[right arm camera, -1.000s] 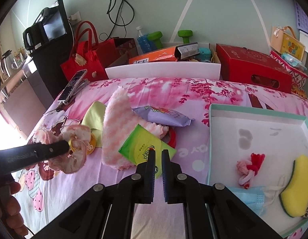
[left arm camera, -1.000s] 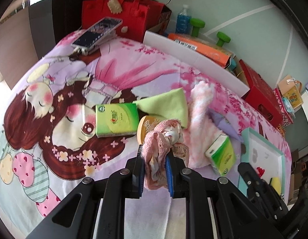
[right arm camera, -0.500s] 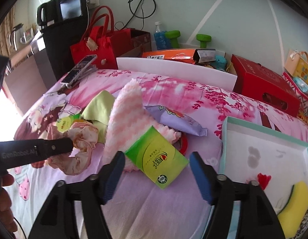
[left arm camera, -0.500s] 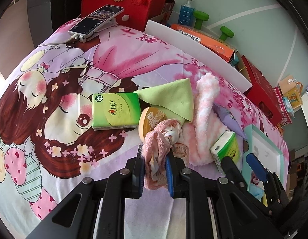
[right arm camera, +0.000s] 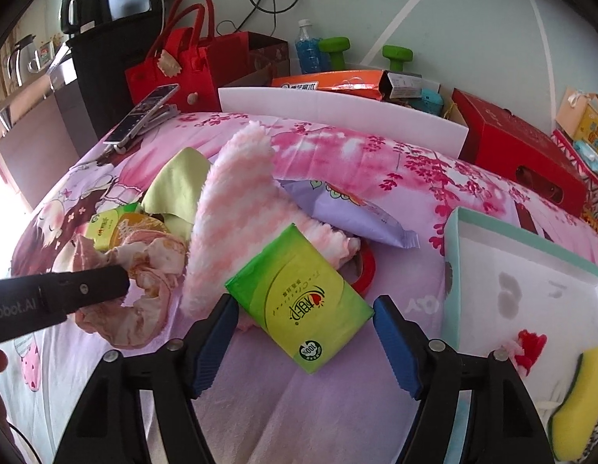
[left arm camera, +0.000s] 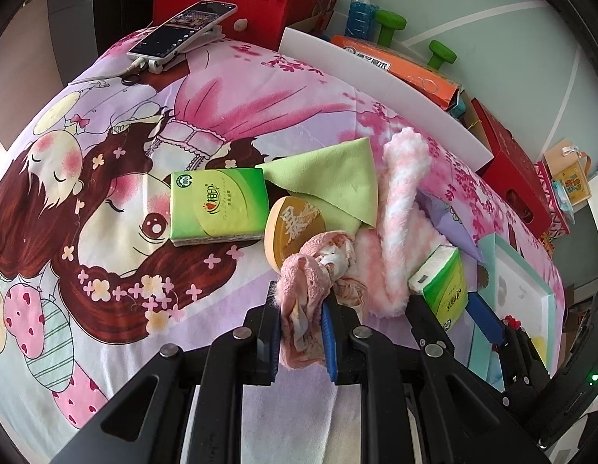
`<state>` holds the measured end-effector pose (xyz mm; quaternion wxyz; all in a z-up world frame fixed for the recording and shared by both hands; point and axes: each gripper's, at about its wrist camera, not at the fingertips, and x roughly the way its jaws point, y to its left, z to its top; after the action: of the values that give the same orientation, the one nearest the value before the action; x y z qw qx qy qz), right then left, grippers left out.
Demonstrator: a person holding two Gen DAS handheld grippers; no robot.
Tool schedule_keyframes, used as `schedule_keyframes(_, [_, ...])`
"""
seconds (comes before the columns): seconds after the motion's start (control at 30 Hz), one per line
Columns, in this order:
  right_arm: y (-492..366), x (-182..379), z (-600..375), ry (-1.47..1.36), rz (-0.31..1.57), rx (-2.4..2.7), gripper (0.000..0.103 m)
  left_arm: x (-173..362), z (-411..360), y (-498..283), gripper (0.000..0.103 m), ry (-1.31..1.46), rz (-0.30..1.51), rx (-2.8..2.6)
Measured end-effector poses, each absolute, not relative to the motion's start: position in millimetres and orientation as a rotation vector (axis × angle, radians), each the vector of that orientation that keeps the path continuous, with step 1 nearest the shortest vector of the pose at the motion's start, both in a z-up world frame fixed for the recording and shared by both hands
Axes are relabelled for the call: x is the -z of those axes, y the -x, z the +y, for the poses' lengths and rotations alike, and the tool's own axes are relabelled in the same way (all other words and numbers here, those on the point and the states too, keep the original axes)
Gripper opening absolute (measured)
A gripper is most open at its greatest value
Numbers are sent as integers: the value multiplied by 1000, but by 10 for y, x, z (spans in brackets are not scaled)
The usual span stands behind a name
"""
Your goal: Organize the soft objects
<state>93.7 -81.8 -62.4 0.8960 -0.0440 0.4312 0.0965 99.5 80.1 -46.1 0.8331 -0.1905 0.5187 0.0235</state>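
Note:
My left gripper point(left arm camera: 301, 303) is shut on a crumpled pink lace cloth point(left arm camera: 316, 266), held just above the bedsheet. From the right wrist view one of its black fingers point(right arm camera: 86, 290) shows against the same cloth point(right arm camera: 144, 263). My right gripper point(right arm camera: 304, 305) is open, its blue pads on either side of a green tissue pack point(right arm camera: 299, 294) without pressing it. That pack point(left arm camera: 442, 282) leans on a pink-and-white fluffy towel point(left arm camera: 403, 201). To the right, a teal-rimmed white tray point(right arm camera: 523, 232) contains a yellow sponge point(right arm camera: 577, 398) and a red-and-white soft item point(right arm camera: 527, 348).
A second green tissue pack point(left arm camera: 217, 205), a green cloth point(left arm camera: 334, 181), a round orange item point(left arm camera: 295, 224), a purple packet point(right arm camera: 345, 208) and a red tape ring point(right arm camera: 366, 266) lie on the sheet. A phone point(left arm camera: 183, 27), white foam board point(left arm camera: 384, 89) and red boxes line the far edge.
My right gripper went from shut to wide open and sank toward the green tissue pack, which now sits between its pads. The left gripper kept its hold on the pink cloth.

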Motion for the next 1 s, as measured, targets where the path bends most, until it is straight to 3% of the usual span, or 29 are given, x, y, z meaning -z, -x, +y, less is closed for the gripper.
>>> schedule_keyframes(0.47, [-879,473,-1020,20,873,-157,65,270,667,-952,19,309,1048,-59])
schedule_keyframes(1.0, [-708,-24,-1796,-22,768,78,61,-449,202,-812,19,190,820,70])
